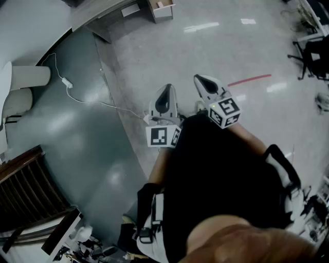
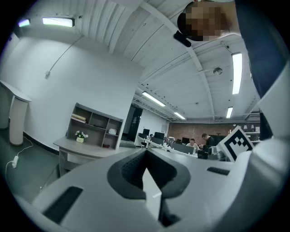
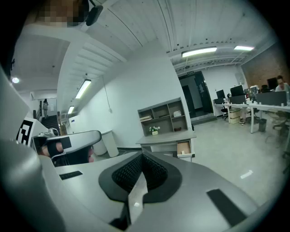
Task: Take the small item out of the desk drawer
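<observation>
The grey desk (image 3: 167, 138) stands across the room by the wall, a shelf unit with a small plant behind it. Its drawer (image 3: 183, 147) is pulled open, with wood-coloured sides; it also sits at the top edge of the head view as the drawer (image 1: 163, 9), something pale inside it. My left gripper (image 1: 165, 93) and right gripper (image 1: 202, 80) are held side by side in front of my body, over bare floor and far from the desk. The left gripper (image 2: 145, 157) has its jaws together with nothing between them. The right gripper (image 3: 141, 159) is likewise shut and empty.
A white cable with an adapter (image 1: 67, 82) trails across the dark floor patch at the left. A red tape line (image 1: 249, 79) marks the pale floor at the right, near office chairs (image 1: 313, 51). A dark slatted wooden piece (image 1: 25, 190) lies lower left. People sit at distant desks (image 2: 195, 146).
</observation>
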`<action>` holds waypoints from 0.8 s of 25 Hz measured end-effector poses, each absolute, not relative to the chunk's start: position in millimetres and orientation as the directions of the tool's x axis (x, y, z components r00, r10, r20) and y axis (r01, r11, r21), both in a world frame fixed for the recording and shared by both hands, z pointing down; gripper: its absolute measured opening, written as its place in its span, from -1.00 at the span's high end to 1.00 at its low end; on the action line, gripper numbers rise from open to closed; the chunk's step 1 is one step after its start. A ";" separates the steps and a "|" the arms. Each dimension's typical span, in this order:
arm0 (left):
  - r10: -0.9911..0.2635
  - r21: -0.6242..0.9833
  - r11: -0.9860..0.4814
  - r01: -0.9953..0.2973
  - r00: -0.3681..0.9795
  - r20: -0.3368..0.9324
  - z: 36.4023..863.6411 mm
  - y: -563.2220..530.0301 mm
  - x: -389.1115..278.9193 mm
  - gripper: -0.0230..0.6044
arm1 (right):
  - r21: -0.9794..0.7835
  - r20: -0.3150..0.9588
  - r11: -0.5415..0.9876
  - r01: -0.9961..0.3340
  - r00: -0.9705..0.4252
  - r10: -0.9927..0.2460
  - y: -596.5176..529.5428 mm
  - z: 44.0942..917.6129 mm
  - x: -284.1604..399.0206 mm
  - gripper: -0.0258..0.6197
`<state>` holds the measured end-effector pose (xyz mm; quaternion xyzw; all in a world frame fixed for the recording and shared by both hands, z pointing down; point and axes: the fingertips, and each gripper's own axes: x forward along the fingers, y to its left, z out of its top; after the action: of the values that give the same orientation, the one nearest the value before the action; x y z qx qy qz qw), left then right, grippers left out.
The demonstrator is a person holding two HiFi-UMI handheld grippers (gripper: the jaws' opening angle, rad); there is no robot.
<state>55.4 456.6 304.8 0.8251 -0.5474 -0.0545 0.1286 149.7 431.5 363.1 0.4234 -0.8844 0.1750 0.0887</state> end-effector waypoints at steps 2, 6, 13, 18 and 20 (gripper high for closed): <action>-0.911 0.244 -0.384 -0.891 0.408 0.056 309.3 456.2 53.7 0.93 | -0.232 0.304 0.580 -0.781 -0.625 -0.719 429.7 364.2 148.0 0.92; -0.903 0.214 -0.404 -0.889 0.425 0.065 314.8 457.5 45.4 0.93 | -0.229 0.308 0.577 -0.784 -0.621 -0.721 429.8 366.4 140.1 0.92; -0.911 0.251 -0.384 -0.889 0.408 0.052 308.5 453.0 18.3 0.93 | -0.268 0.305 0.544 -0.795 -0.606 -0.735 426.1 366.3 120.7 0.92; -0.909 0.265 -0.388 -0.883 0.414 0.050 311.3 452.5 -8.9 0.93 | -0.264 0.307 0.524 -0.810 -0.585 -0.750 424.2 370.5 99.5 0.92; -0.905 0.269 -0.395 -0.878 0.423 0.052 314.9 452.8 -20.1 0.93 | -0.260 0.309 0.515 -0.817 -0.576 -0.757 422.7 372.3 89.3 0.92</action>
<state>-20.1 452.8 314.9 0.8336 -0.5348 -0.0512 0.1285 89.3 422.7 372.3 0.4539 -0.8669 0.1908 0.0782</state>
